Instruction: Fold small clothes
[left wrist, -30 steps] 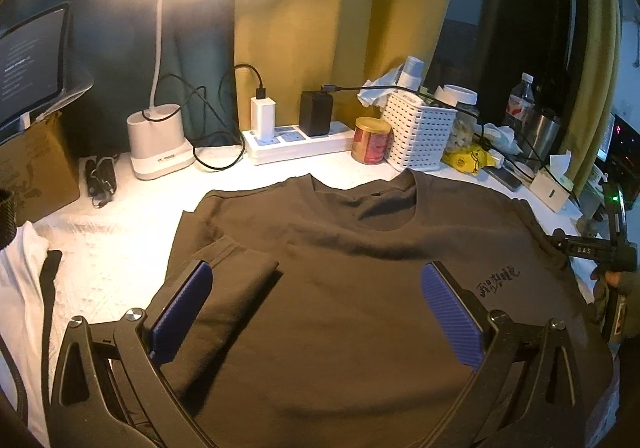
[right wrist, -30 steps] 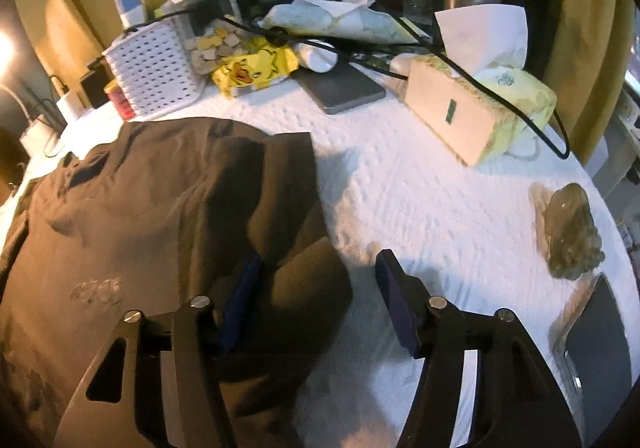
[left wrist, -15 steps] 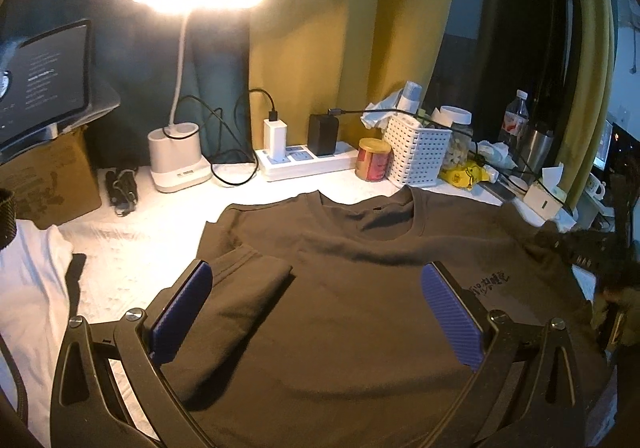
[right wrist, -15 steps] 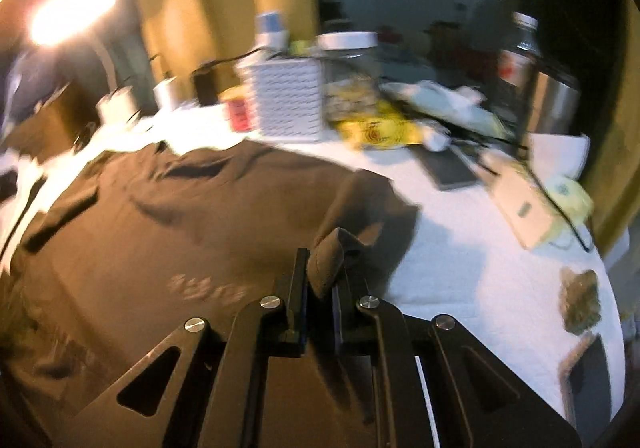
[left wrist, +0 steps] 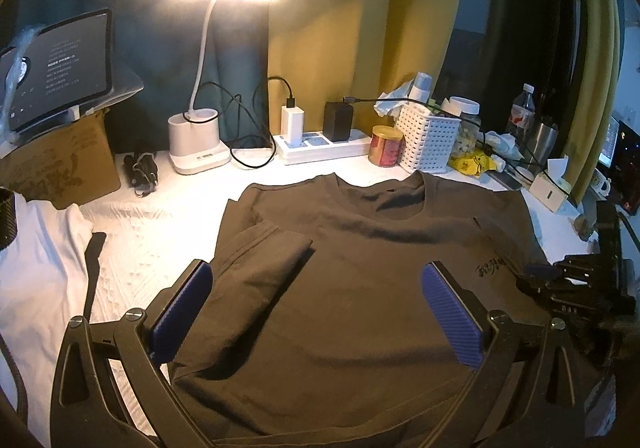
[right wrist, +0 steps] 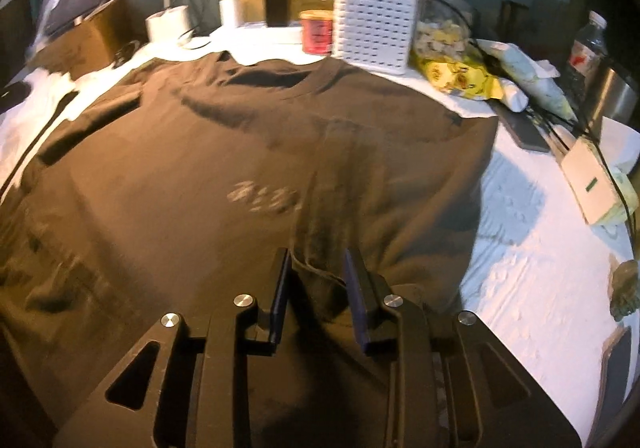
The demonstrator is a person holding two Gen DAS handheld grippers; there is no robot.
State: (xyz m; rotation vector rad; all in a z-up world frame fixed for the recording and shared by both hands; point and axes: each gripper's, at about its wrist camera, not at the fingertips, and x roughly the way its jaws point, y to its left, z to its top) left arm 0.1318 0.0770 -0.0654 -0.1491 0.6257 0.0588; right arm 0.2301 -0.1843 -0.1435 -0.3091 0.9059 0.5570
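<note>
A dark brown T-shirt (left wrist: 360,288) lies flat on the white table cover, chest print up. Its left sleeve (left wrist: 264,260) is folded in over the body. My left gripper (left wrist: 316,276) hovers wide open above the shirt's lower half, nothing between its blue pads. In the right wrist view the right sleeve (right wrist: 400,188) is laid over the shirt (right wrist: 180,168) near the print. My right gripper (right wrist: 317,260) is opening, and a slack fold of the sleeve's hem lies between its parted pads without being pressed. The right gripper (left wrist: 560,276) also shows at the shirt's right edge.
Along the back stand a lit desk lamp (left wrist: 196,144), a power strip (left wrist: 320,144), a red can (left wrist: 386,146) and a white basket (left wrist: 428,140). White cloth (left wrist: 36,256) and a cardboard box (left wrist: 60,164) lie left. A tissue box (right wrist: 592,184) and cables sit right.
My right gripper closed on the right sleeve, carried it leftward over the shirt's body, and its jaws have now parted. The left gripper drew back slightly and stayed open.
</note>
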